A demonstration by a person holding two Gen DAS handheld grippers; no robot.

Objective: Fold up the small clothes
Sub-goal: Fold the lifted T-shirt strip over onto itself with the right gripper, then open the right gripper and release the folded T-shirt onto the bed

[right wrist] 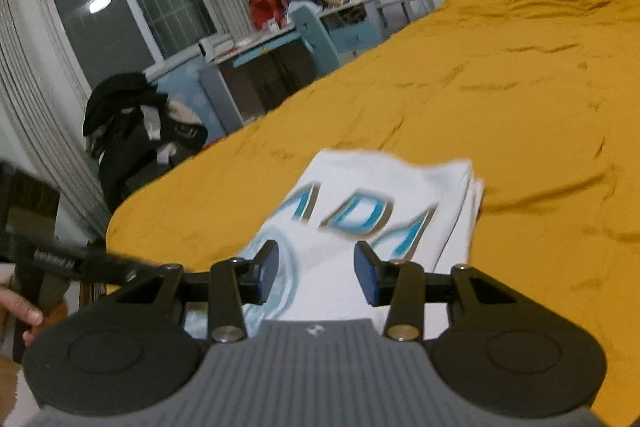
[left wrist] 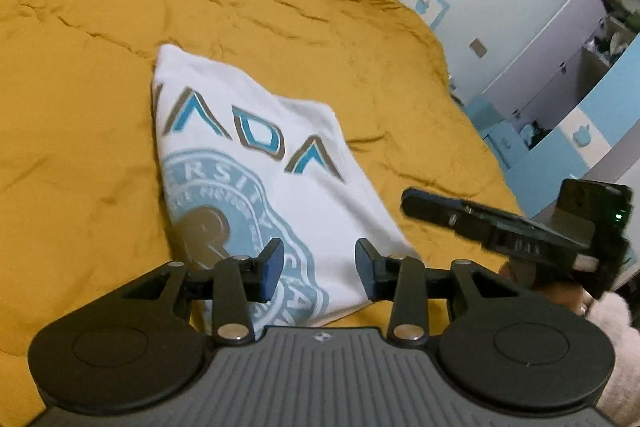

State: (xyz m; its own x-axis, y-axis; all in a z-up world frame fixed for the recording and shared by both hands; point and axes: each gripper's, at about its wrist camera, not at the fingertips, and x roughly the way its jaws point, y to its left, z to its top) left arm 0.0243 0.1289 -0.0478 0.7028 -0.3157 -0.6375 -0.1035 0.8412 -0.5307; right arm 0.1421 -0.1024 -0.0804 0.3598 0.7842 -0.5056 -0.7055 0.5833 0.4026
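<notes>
A white T-shirt (left wrist: 256, 163) with blue letters and a round blue crest lies folded into a rectangle on the mustard-yellow bed cover (left wrist: 100, 67). My left gripper (left wrist: 320, 267) is open and empty, above the shirt's near edge. The right gripper's body (left wrist: 500, 231) shows to the right of the shirt in the left wrist view. In the right wrist view the folded shirt (right wrist: 372, 203) lies just ahead of my right gripper (right wrist: 316, 271), which is open and empty above the shirt's near end. The left gripper's body (right wrist: 60, 259) shows at the left edge.
The yellow cover (right wrist: 520, 107) spreads far beyond the shirt. Off the bed's left side are a chair piled with dark clothes (right wrist: 136, 131), a desk (right wrist: 256, 47), shelves and a window. A blue and white cupboard (left wrist: 560, 99) stands beyond the bed's right edge.
</notes>
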